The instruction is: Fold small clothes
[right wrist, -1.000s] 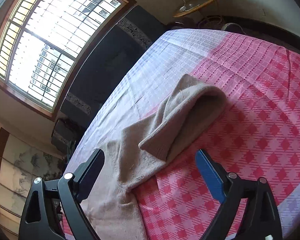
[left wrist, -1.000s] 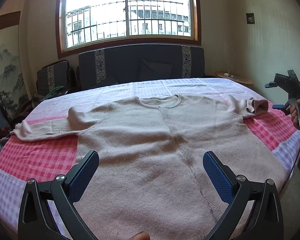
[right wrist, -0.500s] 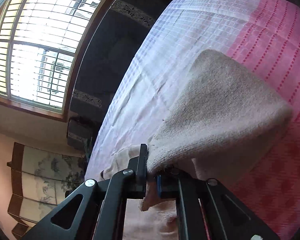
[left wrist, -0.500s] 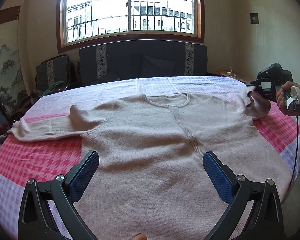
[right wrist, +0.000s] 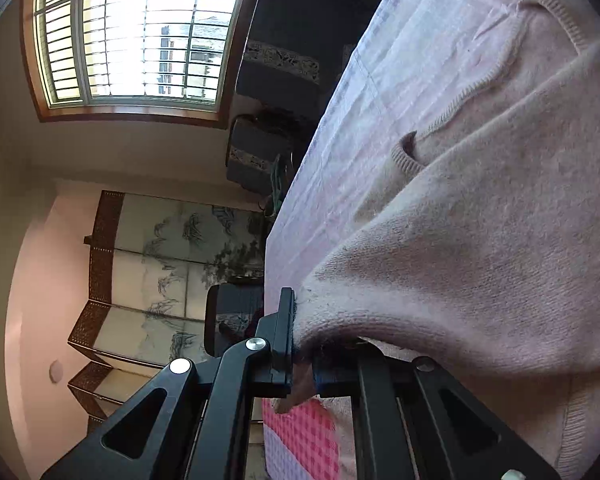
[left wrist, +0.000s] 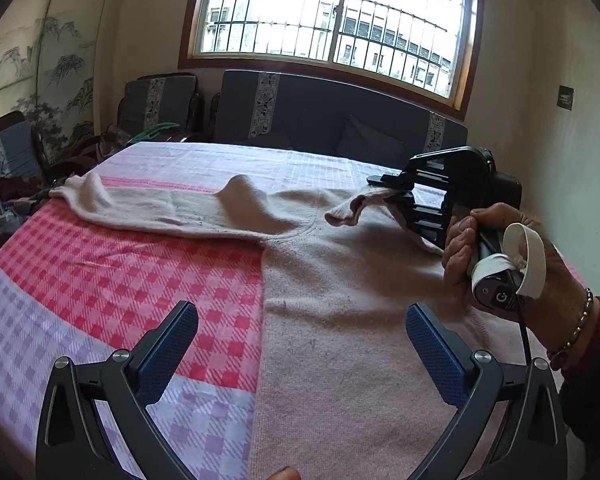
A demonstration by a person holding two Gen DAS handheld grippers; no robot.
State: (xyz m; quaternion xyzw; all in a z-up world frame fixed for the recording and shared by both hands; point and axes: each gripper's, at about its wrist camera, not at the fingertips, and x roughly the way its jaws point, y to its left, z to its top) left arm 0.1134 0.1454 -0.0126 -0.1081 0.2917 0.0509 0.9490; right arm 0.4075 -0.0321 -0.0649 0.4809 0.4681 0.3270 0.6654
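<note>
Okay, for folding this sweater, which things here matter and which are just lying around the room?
Part of the job:
sweater
its right sleeve, pinched in the right gripper
left gripper, open over the sweater
checked tablecloth underneath

Just lying about:
sofa
armchair
painted folding screen
clothes heap beside the table

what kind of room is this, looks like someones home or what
Most likely a home living room: a dark cushioned sofa stands under a barred window, a painted folding screen lines the wall, and a sweater lies on a checked tablecloth.
</note>
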